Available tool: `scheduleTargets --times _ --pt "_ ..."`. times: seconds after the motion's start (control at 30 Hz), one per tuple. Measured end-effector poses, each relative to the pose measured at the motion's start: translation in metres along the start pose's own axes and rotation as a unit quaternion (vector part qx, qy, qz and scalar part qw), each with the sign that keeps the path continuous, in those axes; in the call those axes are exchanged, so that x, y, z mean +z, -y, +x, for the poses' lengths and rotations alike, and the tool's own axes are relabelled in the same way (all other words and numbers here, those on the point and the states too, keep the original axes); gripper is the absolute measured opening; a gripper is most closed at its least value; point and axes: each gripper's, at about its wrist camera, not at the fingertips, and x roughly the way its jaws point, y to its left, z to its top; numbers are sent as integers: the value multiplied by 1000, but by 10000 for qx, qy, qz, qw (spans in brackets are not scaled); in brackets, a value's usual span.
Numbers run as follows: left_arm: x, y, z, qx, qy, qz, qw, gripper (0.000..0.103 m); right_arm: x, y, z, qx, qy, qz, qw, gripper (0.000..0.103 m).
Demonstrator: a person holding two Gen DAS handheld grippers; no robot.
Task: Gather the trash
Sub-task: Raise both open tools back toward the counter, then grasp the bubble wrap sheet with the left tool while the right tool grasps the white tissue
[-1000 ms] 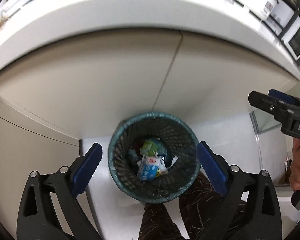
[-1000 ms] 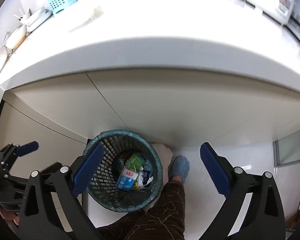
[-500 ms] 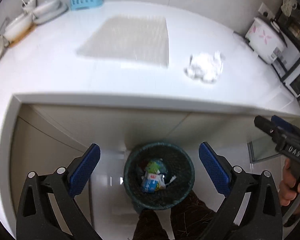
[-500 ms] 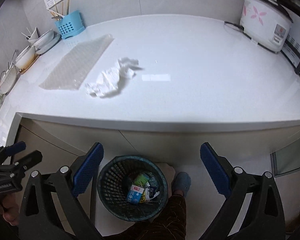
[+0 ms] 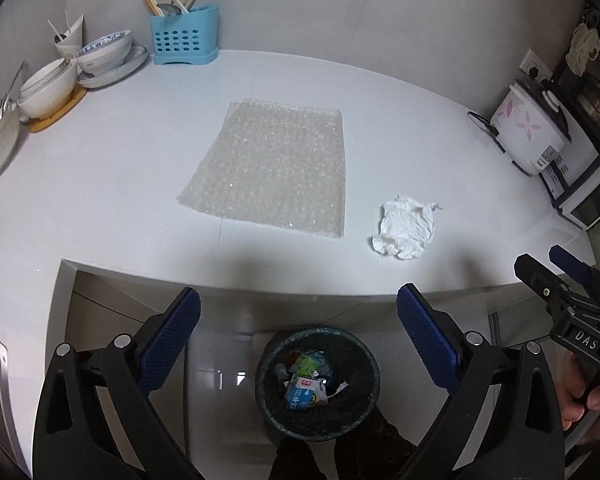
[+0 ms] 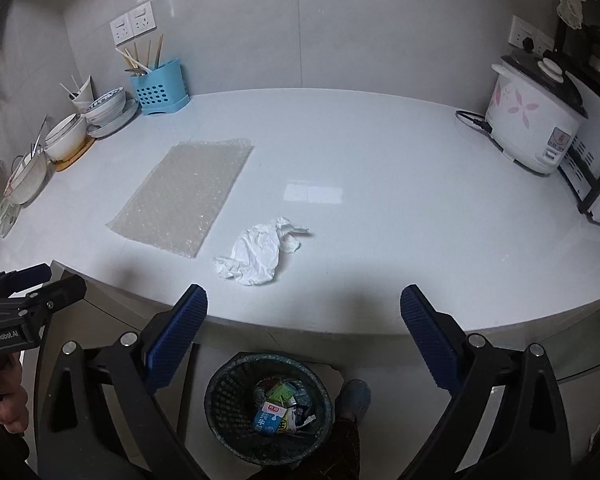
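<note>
A crumpled white tissue [image 5: 405, 227] [image 6: 260, 252] lies on the white counter [image 5: 100, 200] [image 6: 420, 220] near its front edge. A sheet of bubble wrap [image 5: 272, 168] [image 6: 184, 196] lies flat to its left. A dark mesh bin [image 5: 358, 420] [image 6: 220, 412] with cartons and wrappers in it stands on the floor below the counter. My left gripper [image 5: 298, 340] is open and empty above the bin. My right gripper [image 6: 304, 336] is open and empty, in front of the counter edge below the tissue.
Bowls and plates [image 5: 72, 68] [image 6: 88, 120] and a blue utensil holder [image 5: 184, 36] [image 6: 158, 86] stand at the back left. A rice cooker [image 5: 532, 132] [image 6: 536, 120] and a microwave [image 5: 588, 196] stand at the right. A shoe [image 6: 354, 398] is beside the bin.
Both grippers have risen and tilted up from looking down at the bin under the counter to showing the whole countertop. Both stay open and empty.
</note>
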Motion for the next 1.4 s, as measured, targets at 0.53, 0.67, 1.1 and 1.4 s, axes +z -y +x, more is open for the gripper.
scheduleTargets --times 0.53,0.67,1.1,1.4 --pt "77 -23 51 330 -221 18 9992 96 44 -20 75 138 -591 -209 9979 93" --pt "86 -30 78 382 -412 -11 9984 96 47 -17 87 190 -513 -121 9984 93" --pt "109 -38 149 384 -887 -62 9953 96 43 -36 143 285 -888 -430 9947 93" --pt "107 -40 173 639 -1225 -60 9904 78 36 -46 171 350 -1323 -440 9896 71"
